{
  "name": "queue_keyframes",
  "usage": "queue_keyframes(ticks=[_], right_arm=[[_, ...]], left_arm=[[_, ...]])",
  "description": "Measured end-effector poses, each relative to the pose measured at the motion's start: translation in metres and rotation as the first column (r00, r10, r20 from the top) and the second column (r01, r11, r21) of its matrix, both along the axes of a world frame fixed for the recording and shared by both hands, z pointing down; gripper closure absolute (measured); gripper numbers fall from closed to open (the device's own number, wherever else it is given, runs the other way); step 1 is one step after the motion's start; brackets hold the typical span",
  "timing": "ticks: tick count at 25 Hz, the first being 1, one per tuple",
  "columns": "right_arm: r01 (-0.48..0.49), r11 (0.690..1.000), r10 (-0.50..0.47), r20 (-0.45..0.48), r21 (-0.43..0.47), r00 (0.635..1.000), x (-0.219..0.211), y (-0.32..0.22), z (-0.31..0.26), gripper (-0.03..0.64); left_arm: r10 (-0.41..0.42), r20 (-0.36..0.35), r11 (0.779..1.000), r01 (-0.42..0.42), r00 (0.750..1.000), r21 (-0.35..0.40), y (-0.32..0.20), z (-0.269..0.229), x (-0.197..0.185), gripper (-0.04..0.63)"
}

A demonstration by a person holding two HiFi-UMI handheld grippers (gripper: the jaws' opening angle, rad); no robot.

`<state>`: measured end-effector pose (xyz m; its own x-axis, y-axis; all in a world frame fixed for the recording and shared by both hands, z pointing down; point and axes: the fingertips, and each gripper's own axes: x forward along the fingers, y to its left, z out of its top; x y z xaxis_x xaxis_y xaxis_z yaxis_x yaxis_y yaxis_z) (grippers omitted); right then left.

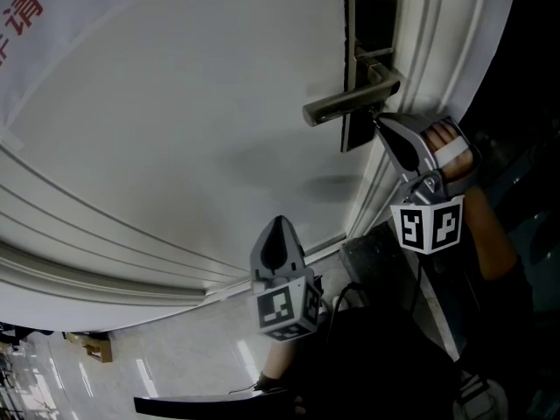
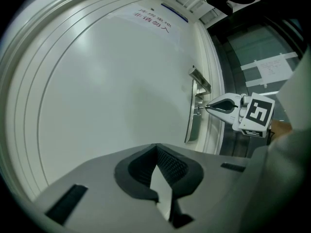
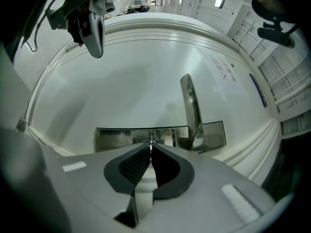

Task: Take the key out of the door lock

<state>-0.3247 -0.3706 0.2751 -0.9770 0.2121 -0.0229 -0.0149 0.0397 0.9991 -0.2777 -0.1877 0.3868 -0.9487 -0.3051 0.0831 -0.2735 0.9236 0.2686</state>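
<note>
A white door (image 1: 175,129) carries a dark metal lock plate (image 1: 367,24) with a lever handle (image 1: 350,101). My right gripper (image 1: 378,121) stands with its tips against the plate just below the handle. In the right gripper view its jaws (image 3: 150,145) are shut on a thin metal key (image 3: 151,142) that sticks out of the plate (image 3: 112,139). The left gripper view shows the same tips (image 2: 206,106) at the plate (image 2: 190,125). My left gripper (image 1: 278,227) hangs lower and well left of the lock, shut with nothing in it (image 2: 156,147).
The door frame mouldings (image 1: 420,51) run along the right of the lock. A person's hand (image 1: 451,143) holds the right gripper. A paper notice (image 2: 155,19) hangs higher on the door. Glossy floor (image 1: 175,357) lies below.
</note>
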Motion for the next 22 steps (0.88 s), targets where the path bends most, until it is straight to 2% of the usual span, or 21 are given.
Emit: queue_keyframes(ticks=[12, 16, 22], right_arm=[[0.002, 1.0, -0.002, -0.001, -0.003, 1.0, 0.002, -0.0007, 0.0001, 0.604], [0.002, 1.0, -0.002, 0.0, -0.004, 1.0, 0.0021, -0.0008, 0.0006, 0.604], [0.002, 1.0, -0.002, -0.001, -0.006, 1.0, 0.0023, -0.0009, 0.0008, 0.604]], left_arm=[[0.02, 0.032, 1.0, -0.02, 0.999, -0.005, -0.0021, 0.0057, -0.0003, 0.595], [0.002, -0.001, 1.0, -0.002, 1.0, -0.001, -0.0029, -0.003, -0.0002, 0.595], [0.029, 0.021, 1.0, -0.028, 0.999, -0.006, -0.0063, 0.0018, 0.0002, 0.595]])
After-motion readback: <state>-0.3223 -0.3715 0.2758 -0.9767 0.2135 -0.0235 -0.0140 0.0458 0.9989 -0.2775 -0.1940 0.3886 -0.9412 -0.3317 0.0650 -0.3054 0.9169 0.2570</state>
